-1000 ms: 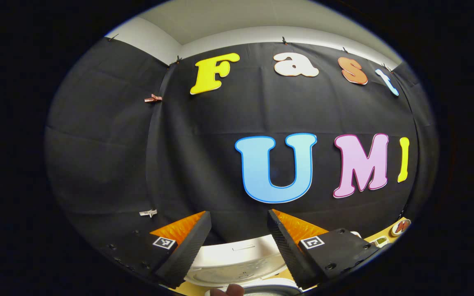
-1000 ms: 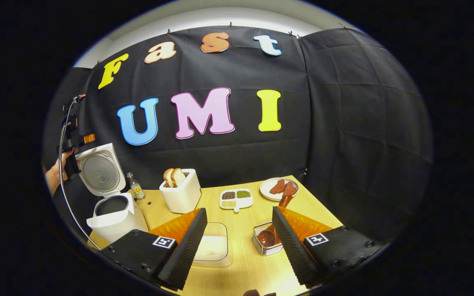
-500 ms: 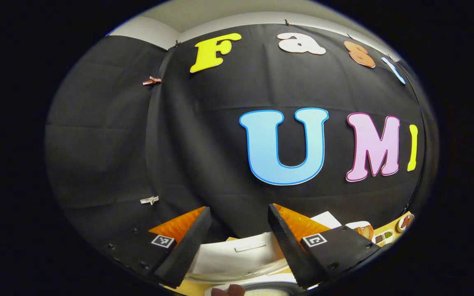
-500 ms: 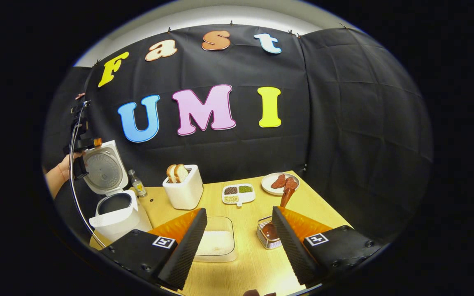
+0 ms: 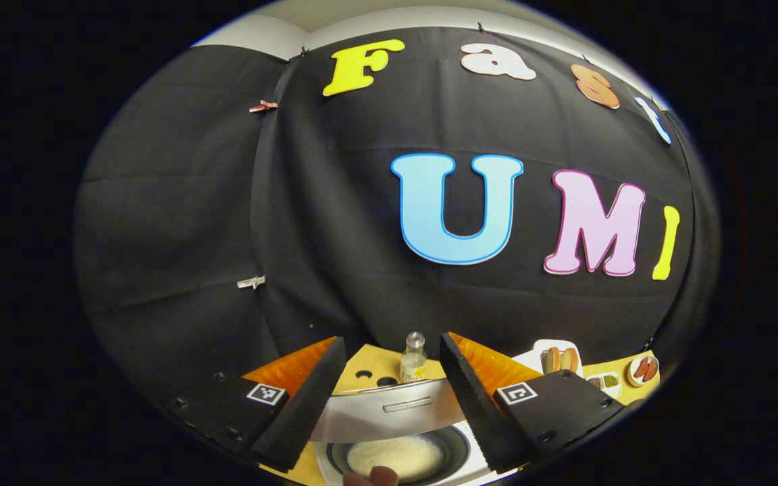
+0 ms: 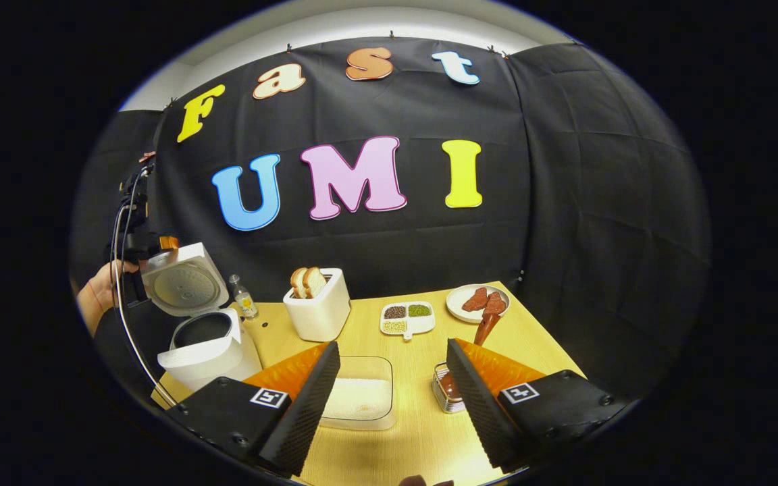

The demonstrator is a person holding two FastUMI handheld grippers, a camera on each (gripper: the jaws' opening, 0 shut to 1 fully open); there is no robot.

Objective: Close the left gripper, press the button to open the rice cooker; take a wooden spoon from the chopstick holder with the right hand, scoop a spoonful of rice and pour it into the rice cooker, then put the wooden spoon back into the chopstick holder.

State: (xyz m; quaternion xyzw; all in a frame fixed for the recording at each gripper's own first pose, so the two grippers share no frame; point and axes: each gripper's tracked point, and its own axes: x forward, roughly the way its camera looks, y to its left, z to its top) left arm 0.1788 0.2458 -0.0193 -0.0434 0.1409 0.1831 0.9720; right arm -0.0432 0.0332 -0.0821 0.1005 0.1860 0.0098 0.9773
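Hovering far left, the left gripper [image 6: 152, 246] has its fingers spread wide above the rice cooker [image 6: 208, 351], lid up. Next the rice box [image 6: 362, 399], then the right gripper [image 6: 392, 405], fingers wide, holding nothing, beside the wooden spoon [image 6: 483, 331] in its holder [image 6: 444, 398].

White appliances on a light wood-grain desk [image 6: 423, 432]

Rice cooker [image 6: 210, 351] white, wooden spoon [image 6: 483, 331] reddish-brown, toaster [image 6: 321, 314] white.

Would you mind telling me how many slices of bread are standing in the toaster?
2. Both slices of bread stand side by side in the top of the white toaster, behind the rice container; others could be hidden lower inside.
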